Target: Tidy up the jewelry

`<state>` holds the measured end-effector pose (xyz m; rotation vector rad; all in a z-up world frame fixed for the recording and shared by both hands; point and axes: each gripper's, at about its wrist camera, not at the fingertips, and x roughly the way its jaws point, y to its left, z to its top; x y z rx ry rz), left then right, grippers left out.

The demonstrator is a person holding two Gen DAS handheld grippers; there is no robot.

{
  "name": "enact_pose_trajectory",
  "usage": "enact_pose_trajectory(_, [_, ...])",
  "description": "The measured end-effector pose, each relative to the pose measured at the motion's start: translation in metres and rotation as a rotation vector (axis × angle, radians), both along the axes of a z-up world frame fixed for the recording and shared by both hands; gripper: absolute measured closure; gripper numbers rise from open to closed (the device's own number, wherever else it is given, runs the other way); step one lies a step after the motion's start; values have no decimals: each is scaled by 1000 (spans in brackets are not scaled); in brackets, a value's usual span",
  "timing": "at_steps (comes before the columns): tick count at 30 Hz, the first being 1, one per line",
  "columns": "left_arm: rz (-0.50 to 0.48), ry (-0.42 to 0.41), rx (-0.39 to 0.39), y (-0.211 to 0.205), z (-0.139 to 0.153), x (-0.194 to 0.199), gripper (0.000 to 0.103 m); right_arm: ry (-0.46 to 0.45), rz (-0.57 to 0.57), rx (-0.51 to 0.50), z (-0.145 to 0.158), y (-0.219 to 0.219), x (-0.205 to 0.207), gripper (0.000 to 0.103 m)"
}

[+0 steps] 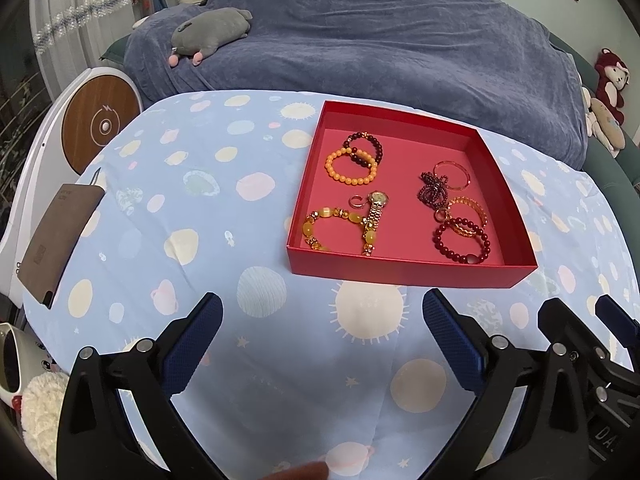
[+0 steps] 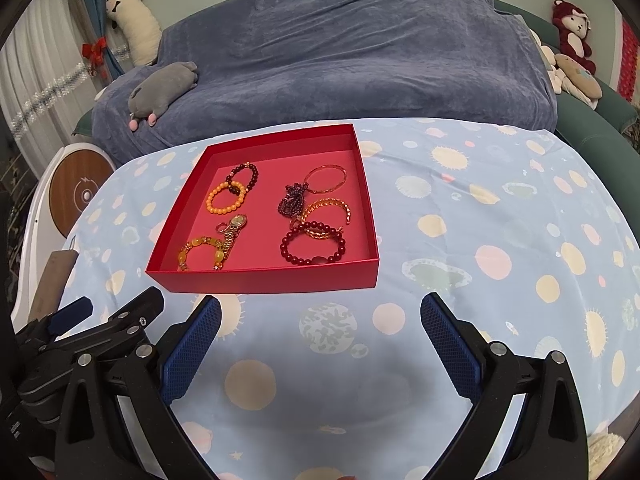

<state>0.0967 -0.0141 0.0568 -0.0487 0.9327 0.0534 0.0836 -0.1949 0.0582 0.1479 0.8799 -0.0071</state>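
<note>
A shallow red box sits on the blue patterned tablecloth and holds several pieces of jewelry. Inside lie an orange bead bracelet, a dark bead bracelet, a gold watch, a small ring, a yellow stone bracelet, a red bead bracelet, a gold chain bracelet, a purple bead bunch and a thin bangle. My left gripper and right gripper both hover open and empty in front of the box.
A brown wallet-like case lies at the table's left edge. Beside it stands a white device with a round wooden disc. Behind the table is a sofa under a blue-grey cover with a grey plush; more plush toys sit at right.
</note>
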Motion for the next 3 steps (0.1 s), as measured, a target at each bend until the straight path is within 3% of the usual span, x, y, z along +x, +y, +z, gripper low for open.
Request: enact_pose_trajectory(3, [-7,-6,10,-1,1,0,7,0,-1,-1,0,0,0,7])
